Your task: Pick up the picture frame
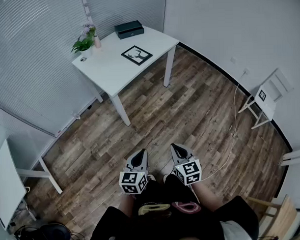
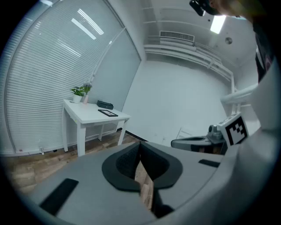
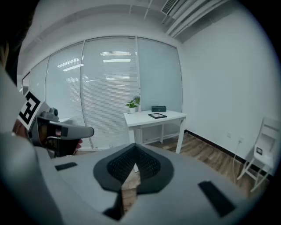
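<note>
Floorboards of brown wood [image 1: 189, 111] are seen bare between the grippers and the white rectangular table [image 1: 109, 69]. The table is set at 11 o'clock in the head view, against the slatted window blinds [image 1: 30, 57]. Its near long edge and its corner at 3 o'clock are faced by open floor, with only slim white legs below.

The black flat picture frame with a deer print [image 1: 136, 55] is laid on the table top close to that near edge, with bare white surface all round it. A dark rectangular box [image 1: 128, 29] is placed at the frame's 12 o'clock, by the far edge and apart from it. A green potted plant [image 1: 83, 45] and a pink vase of flowers [image 1: 95, 39] are stood at the frame's 9 o'clock, near the table's corner by the blinds and well apart from the frame.

The left gripper [image 1: 141, 153] and the right gripper [image 1: 176, 147] are held side by side at 6 o'clock, well short of the table. Both pairs of jaws are pressed together and nothing is gripped in either; only floor is seen through the slit beneath the pads.

A white folding chair [image 1: 267, 95] is stood by the white wall [image 1: 220, 21] at 3 o'clock. A thin white cable [image 1: 235, 114] is trailed from that wall across the boards towards 6 o'clock. A second white table [image 1: 5, 181] is cut off by the picture edge at 8 o'clock.
</note>
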Demonstrator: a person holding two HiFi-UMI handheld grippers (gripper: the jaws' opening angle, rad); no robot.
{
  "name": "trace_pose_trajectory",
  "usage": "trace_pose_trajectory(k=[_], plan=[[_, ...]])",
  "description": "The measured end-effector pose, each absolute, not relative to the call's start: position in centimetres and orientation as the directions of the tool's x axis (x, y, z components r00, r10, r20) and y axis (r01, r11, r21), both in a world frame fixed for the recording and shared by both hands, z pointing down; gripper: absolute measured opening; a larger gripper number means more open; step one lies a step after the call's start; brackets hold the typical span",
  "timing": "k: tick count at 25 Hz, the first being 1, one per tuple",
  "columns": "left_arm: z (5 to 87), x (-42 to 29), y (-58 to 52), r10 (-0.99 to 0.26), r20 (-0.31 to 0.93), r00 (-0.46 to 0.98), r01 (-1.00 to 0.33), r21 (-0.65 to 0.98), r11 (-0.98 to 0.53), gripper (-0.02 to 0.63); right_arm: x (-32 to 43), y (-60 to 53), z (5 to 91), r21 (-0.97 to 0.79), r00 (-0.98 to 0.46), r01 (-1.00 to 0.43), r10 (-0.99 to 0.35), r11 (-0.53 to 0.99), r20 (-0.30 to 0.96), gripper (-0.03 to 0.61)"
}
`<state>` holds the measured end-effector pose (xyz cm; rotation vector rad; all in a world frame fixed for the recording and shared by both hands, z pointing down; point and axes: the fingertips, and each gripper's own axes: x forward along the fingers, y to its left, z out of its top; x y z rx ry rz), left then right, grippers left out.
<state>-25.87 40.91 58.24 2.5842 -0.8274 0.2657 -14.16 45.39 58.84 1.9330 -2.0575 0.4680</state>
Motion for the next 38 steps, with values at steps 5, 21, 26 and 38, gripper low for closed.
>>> trace_pose_trajectory(k=[5, 21, 26, 38], plan=[[59.1, -26.2, 40.3, -0.519, 0.301, 0.800, -0.597, 0.315, -0.738, 0.017, -14.6, 44.7, 59.1, -0.046, -0.062, -0.998, -0.920, 0.047, 0.387, 0.009], [58.0, -19.9, 32.8, -0.554, 0.275, 0.786, -0.618, 0.363, -0.697, 0.017, -6.2, 35.7, 58.5, -0.083, -0.080, -0.995, -0.942, 0.056, 0.325, 0.011], [57.9, -16.4, 29.3, -0.579, 0.278, 0.767, -0.641, 0.366, -0.675, 0.017, -3.4, 31.2, 58.4, -0.084, -0.134, -0.990, -0.936, 0.113, 0.327, 0.011], [57.4, -7.5, 23.6, -0.649, 0.249, 0.719, -0.690, 0.374, -0.620, 0.017, 5.2, 23.7, 58.4, -0.066, -0.225, -0.974, -0.914, 0.216, 0.336, 0.011]])
